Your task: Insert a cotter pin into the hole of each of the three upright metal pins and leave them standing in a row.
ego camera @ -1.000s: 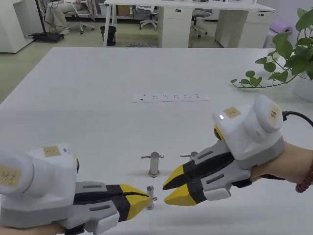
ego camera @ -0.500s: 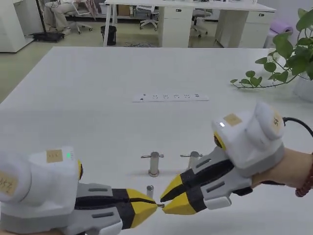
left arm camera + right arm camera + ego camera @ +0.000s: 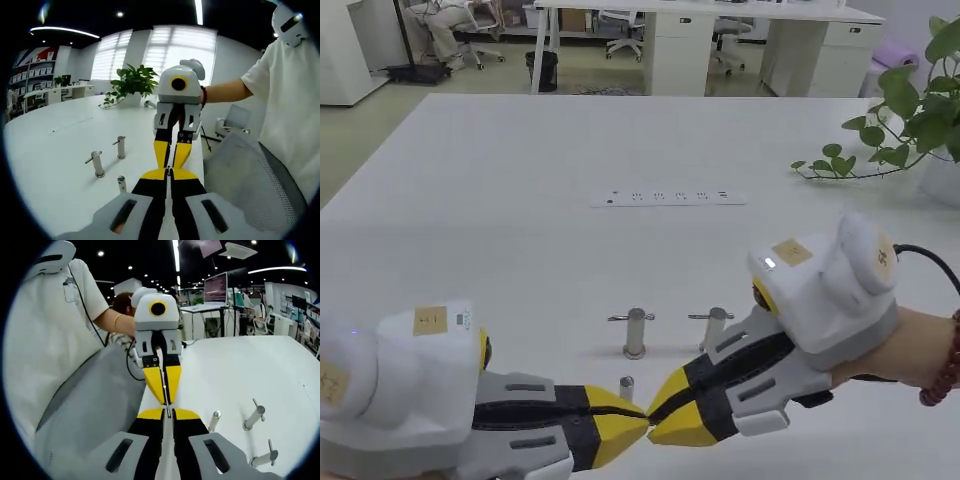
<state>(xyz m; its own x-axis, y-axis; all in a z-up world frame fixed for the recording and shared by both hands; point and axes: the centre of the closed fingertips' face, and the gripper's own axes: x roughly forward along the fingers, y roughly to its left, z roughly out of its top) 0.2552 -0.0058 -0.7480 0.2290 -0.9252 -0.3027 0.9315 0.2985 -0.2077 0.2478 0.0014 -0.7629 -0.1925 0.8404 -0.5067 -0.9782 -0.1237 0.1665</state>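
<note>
Three upright metal pins stand on the white table (image 3: pixel 520 250). The far left pin (image 3: pixel 635 333) and the far right pin (image 3: pixel 716 325) each carry a cotter pin through the top. The nearer third pin (image 3: pixel 626 385) shows none. Just right of it, my left gripper (image 3: pixel 643 426) and my right gripper (image 3: pixel 653 420) meet tip to tip, both shut. A thin cotter pin (image 3: pixel 167 412) appears pinched where the tips meet. In the left gripper view the bare pin (image 3: pixel 121 182) stands left of my left gripper (image 3: pixel 169 173).
A white power strip (image 3: pixel 668 198) is set into the table's middle. A potted plant (image 3: pixel 910 110) stands at the right edge. The near table edge and a grey chair (image 3: pixel 250 170) lie right behind the grippers. Desks and chairs fill the room beyond.
The right gripper was open beside the third pin; it has come down to the left gripper's tip and shut there. Both tips have drawn slightly right of the third pin.
</note>
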